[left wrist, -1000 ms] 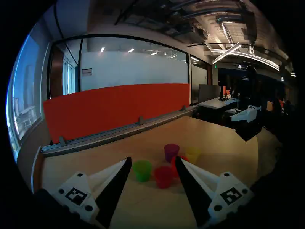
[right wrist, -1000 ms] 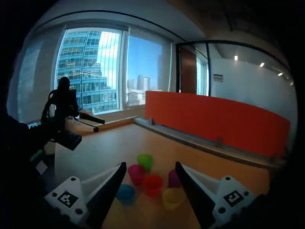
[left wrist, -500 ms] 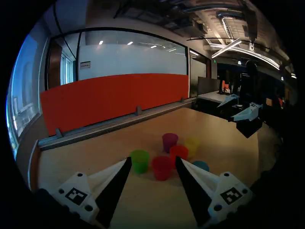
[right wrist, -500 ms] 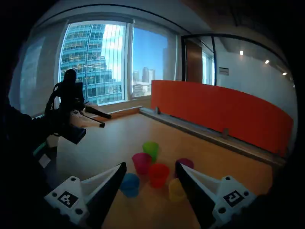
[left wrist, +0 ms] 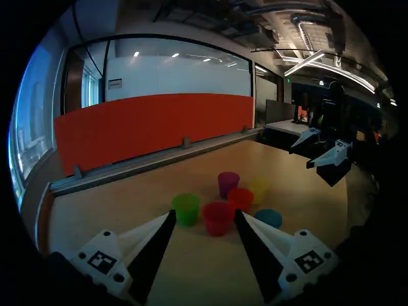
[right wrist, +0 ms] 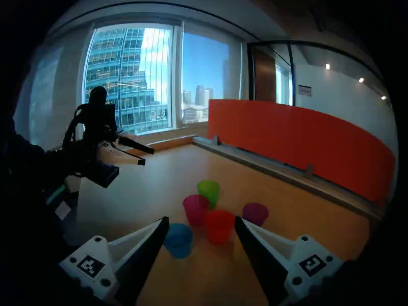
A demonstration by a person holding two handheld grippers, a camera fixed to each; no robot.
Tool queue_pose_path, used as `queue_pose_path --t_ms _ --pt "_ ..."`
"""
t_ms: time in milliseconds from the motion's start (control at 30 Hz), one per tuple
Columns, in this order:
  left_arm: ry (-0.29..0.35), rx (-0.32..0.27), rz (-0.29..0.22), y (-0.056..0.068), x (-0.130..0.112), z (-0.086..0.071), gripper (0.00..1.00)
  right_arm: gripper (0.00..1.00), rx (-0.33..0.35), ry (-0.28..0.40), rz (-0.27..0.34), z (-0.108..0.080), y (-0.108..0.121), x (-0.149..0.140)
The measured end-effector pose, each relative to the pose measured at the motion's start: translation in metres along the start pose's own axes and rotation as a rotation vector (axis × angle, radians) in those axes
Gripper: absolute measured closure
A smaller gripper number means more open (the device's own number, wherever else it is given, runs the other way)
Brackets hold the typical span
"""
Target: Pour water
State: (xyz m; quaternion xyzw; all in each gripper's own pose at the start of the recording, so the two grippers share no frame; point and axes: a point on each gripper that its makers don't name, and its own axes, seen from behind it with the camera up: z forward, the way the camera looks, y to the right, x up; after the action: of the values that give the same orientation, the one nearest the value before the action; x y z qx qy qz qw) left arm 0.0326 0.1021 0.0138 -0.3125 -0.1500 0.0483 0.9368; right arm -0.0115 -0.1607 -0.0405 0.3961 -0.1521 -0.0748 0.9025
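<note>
Left gripper view: the left gripper (left wrist: 204,215) is pointing across the table (left wrist: 97,219) at a bunch of cups, jaws spread wide and gripping nothing. Taking the red cup (left wrist: 240,198) as the middle of the pack, the pink cup (left wrist: 218,218) is sitting just beside it on the near side, and the green cup (left wrist: 186,208) is sitting left of it, past the pink one. The purple cup (left wrist: 228,183) is standing just behind it, the yellow cup (left wrist: 258,188) is at its right, and the blue cup (left wrist: 268,218) is on its near right. Right gripper view: the right gripper (right wrist: 201,220) is also gaping wide and empty. From here the red cup is sitting just past the fingertips, with pink at its left, green beyond that, purple at its right and blue on its near left. Both cameras are looking in too low, so I can't tell which cup is holding water. My guess is we're lining up a grab: I'd be going straight in around one cup, squeezing its walls evenly and keeping it upright, since the neighbours are crowding close and could tip.
</note>
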Motion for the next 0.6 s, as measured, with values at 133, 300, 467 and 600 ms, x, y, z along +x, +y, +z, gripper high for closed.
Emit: queue_pose_path --t_ms 133,300,467,600 --pt "-0.006 -0.002 0.001 0.001 -0.004 0.002 0.16 0.01 0.012 -0.023 -0.011 0.004 -0.005 -0.012" --pt "-0.002 -0.004 0.000 0.002 -0.004 0.004 0.15 0.01 0.016 -0.047 -0.021 0.008 -0.008 -0.024" --pt "-0.003 -0.011 -0.001 0.004 -0.008 0.006 0.16 0.01 0.032 -0.072 -0.026 0.017 -0.014 -0.038" --pt "-0.009 -0.009 0.004 0.004 -0.013 0.008 0.15 0.01 0.045 -0.089 -0.032 0.024 -0.018 -0.048"
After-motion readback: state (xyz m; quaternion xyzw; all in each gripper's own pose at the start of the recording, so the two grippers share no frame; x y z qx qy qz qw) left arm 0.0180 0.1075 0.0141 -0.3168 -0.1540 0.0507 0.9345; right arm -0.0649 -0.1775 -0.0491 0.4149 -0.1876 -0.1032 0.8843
